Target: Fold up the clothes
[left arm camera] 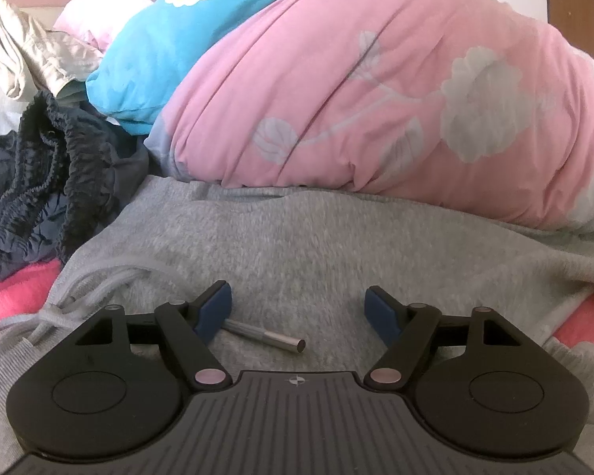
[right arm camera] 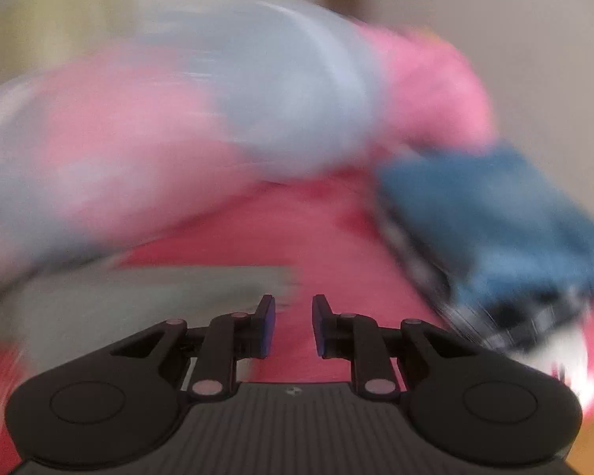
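No container shows in either view; the clothes lie loose on a red-pink bed cover (left arm camera: 8, 297). The grey sweatshirt (left arm camera: 297, 245) is the task's thing. It is spread flat on that cover, right under and ahead of the left gripper (left arm camera: 298, 310), and its far edge runs up against a bulky pink quilt (left arm camera: 376, 91) printed with pale flowers. The knit looks soft and heathered. Its drawcords (left arm camera: 79, 297) lie bunched at the left, and one metal cord tip (left arm camera: 273, 338) rests on the fabric just beside the left finger. The left gripper's jaws stand wide apart with nothing between the blue pads.

Left of the sweatshirt sits a crumpled dark garment (left arm camera: 47, 182) with a gathered waistband, behind it a beige garment (left arm camera: 23, 51) and a blue cushion (left arm camera: 170, 39).

The right wrist view is heavily blurred. The right gripper (right arm camera: 293, 326) has a narrow gap between its pads, over red cover, nothing gripped. A grey patch at lower left is probably the sweatshirt. A blue folded bundle (right arm camera: 495, 217) lies to the right.
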A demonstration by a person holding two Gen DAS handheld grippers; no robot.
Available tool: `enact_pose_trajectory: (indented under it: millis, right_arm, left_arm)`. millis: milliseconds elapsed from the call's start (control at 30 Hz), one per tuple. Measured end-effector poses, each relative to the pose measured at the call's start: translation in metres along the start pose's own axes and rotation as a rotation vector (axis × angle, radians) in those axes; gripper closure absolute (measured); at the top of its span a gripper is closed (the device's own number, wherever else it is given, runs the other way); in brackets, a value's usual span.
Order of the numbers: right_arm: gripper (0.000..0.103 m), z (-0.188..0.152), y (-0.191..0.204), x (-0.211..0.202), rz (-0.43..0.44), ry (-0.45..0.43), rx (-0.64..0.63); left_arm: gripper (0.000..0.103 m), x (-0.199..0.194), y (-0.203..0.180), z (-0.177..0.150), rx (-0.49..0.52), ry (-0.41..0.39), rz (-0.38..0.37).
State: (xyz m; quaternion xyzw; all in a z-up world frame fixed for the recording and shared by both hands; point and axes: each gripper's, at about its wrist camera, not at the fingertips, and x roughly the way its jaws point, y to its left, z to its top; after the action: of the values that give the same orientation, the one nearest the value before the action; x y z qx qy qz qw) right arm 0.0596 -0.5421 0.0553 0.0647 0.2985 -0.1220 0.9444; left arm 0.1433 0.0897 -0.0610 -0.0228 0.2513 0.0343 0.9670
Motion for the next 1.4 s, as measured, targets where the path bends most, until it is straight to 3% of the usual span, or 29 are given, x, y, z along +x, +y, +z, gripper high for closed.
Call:
enact_pose_trajectory:
  millis: [67,133,233,367,433,500,533,733,900,1133,1267,1400]
  right_arm:
    - [0.07,-0.013,0.035,-0.022,0.126,-0.027,-0.176]
    - [0.069,-0.03,0.066,-0.032,0.18,-0.013,-0.309]
    - [0.069,-0.056,0.092,-0.03,0.215,0.054,-0.411]
    - [0.07,-0.076,0.103,-0.017,0.189,0.101,-0.486]
    - [0.074,-0.083,0.105,-0.006,0.124,0.115,-0.514]
    - [0.092,-0.082,0.102,-0.004,0.104,0.109,-0.47]
    - [0.095,-0.081,0.101,-0.004,0.093,0.102,-0.453]
    - [0.097,-0.043,0.098,-0.025,0.014,-0.042,-0.427]
    - [0.101,0.031,0.081,-0.012,-0.012,-0.139,-0.318]
    - [0.101,0.125,0.051,0.101,-0.033,-0.072,-0.075]
    - [0.1,0.129,0.054,0.171,-0.072,-0.039,-0.021]
    - [0.099,0.122,0.054,0.176,-0.084,-0.073,0.008]
  left_arm:
    - [0.028,-0.001,-0.003,0.001,0.015,0.003,0.014]
    - [0.028,-0.007,-0.007,0.004,0.034,-0.012,0.035]
    - [0.028,-0.027,-0.014,0.01,0.059,-0.065,0.031]
    - [0.022,-0.058,-0.037,0.021,0.12,-0.131,-0.06]
    - [0.022,-0.066,-0.058,0.023,0.185,-0.125,-0.089]
    - [0.022,-0.071,-0.074,0.023,0.227,-0.115,-0.127]
    - [0.022,-0.073,-0.081,0.023,0.244,-0.112,-0.154]
    - [0.022,-0.071,-0.114,0.017,0.334,-0.093,-0.252]
    - [0.022,-0.064,-0.132,0.012,0.39,-0.069,-0.297]
    - [0.022,-0.045,-0.147,0.002,0.44,-0.027,-0.31]
    - [0.022,-0.038,-0.148,-0.004,0.459,-0.009,-0.3]
    - [0.022,-0.036,-0.149,-0.007,0.465,-0.012,-0.306]
